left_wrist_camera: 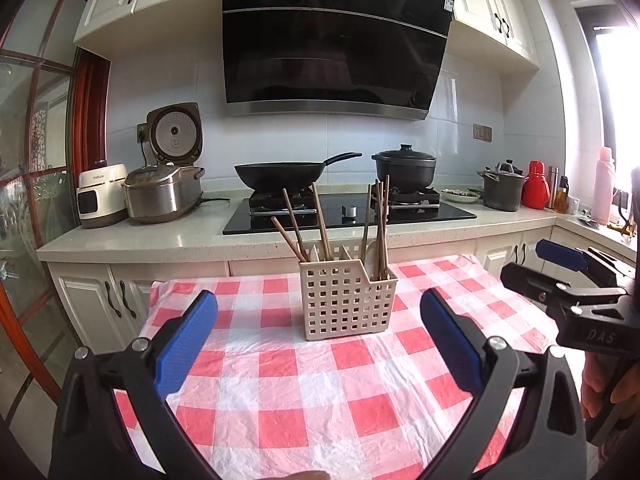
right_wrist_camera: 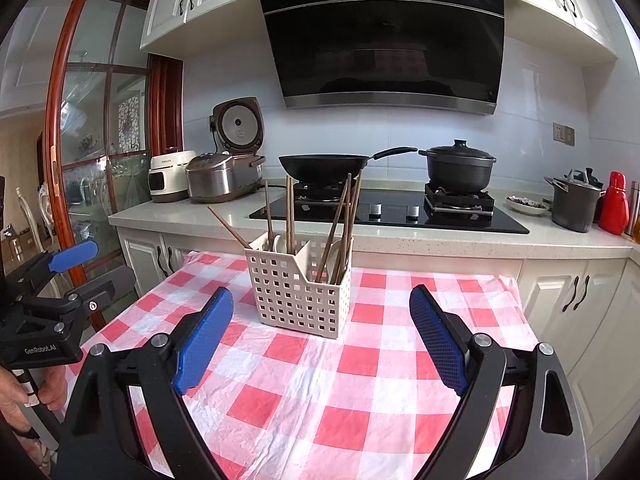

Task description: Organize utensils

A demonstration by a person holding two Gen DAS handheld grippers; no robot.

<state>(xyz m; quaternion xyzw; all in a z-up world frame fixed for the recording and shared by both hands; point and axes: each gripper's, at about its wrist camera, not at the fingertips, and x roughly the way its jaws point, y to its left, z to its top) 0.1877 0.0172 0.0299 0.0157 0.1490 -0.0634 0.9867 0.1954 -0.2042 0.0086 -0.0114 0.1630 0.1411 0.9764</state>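
My left tongs [left_wrist_camera: 319, 326] and right tongs [right_wrist_camera: 321, 326] both hang spread wide and empty above the checkered surface [left_wrist_camera: 280, 392], squared up to the utensil caddy [left_wrist_camera: 347, 299], where chopsticks [left_wrist_camera: 320, 220] and spoons stand sorted in two compartments.

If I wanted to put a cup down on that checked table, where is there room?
Almost anywhere: the checked tablecloth is bare between the beige basket and both open grippers, left and right, and beside the basket. The counter by the grey pot is crowded.
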